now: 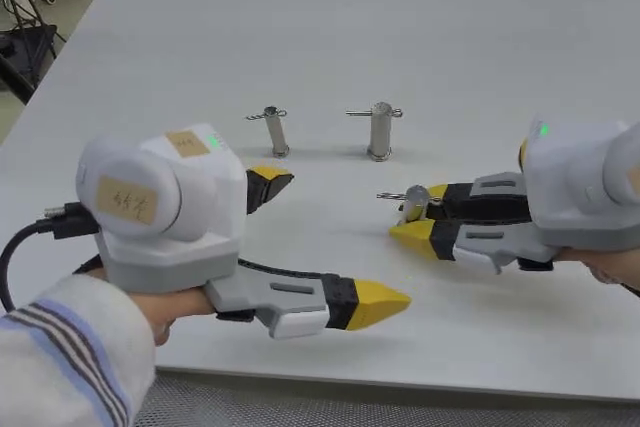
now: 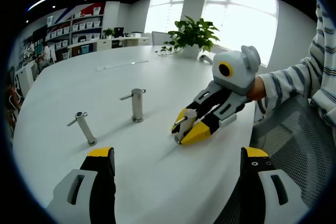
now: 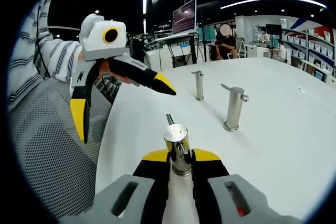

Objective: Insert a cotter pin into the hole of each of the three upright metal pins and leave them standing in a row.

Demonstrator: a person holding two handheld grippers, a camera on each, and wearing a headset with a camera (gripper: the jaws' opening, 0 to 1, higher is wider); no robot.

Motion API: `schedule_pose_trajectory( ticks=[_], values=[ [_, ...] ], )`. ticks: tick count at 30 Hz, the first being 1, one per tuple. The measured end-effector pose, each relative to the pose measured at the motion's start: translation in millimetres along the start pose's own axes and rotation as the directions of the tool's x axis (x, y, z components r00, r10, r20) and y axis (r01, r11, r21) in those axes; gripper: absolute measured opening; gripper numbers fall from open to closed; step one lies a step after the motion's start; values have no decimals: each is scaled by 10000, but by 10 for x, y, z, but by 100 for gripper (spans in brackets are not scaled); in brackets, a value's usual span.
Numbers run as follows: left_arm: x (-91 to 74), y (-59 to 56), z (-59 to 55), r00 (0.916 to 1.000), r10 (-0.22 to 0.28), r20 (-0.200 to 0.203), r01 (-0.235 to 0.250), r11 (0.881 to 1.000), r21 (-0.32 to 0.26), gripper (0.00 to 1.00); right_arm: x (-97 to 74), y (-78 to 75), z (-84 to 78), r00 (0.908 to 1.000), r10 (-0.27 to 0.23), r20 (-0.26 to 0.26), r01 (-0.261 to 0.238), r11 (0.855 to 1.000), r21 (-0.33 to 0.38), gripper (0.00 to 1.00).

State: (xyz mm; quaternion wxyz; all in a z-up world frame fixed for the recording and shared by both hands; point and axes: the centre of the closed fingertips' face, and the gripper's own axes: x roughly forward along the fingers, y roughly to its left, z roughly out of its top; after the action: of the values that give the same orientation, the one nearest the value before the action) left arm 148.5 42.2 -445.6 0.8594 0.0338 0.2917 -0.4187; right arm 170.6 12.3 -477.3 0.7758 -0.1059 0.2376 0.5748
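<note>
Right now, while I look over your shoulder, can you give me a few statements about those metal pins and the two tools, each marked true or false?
1. A thin pin and a thick pin stand upright on the table, apart from both tools. True.
2. The left tool is clamped on a pin. False: its jaws are wide open with nothing between them.
3. The right tool is shut on a third pin. True.
4. The two standing pins have empty holes. False: each has a cotter pin through its top.
</note>
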Motion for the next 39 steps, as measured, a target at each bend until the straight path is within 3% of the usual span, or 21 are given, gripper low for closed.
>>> schedule_pose_trajectory(
  ticks=[9, 14, 18, 23, 25, 29, 39],
  values=[
    [0, -13, -14, 10000, 69, -23, -69, 9999, -155, 99, -21, -7, 20, 9998, -68, -161, 52, 9952, -981, 8],
    [-18, -12, -18, 9999, 130, -32, -131, 9997, -217, 99, -86, -56, 124, 9997, -73, 214, 91, 9962, -866, 8],
    [-35, -4, -27, 9998, 180, -45, -181, 9995, -264, 99, -176, -217, 200, 9984, -310, 467, 349, 9959, -838, 8],
    [-67, 4, -38, 9997, 252, -45, -254, 9989, -397, 99, -340, -547, 242, 9956, -786, 501, 828, 9927, -876, 8],
    [-76, 12, -45, 9995, 298, -54, -300, 9986, -430, 99, -400, -734, 192, 9940, -992, 466, 1028, 9911, -840, 8],
    [-93, 8, -71, 9995, 296, -129, -303, 9982, -509, 99, -503, -915, 154, 9911, -1258, 427, 1287, 9891, -722, 8],
    [-144, -12, -129, 9987, 380, -338, -399, 9975, -582, 99, -617, -1162, -8, 9880, -1526, 243, 1539, 9859, -652, 8]
  ],
)
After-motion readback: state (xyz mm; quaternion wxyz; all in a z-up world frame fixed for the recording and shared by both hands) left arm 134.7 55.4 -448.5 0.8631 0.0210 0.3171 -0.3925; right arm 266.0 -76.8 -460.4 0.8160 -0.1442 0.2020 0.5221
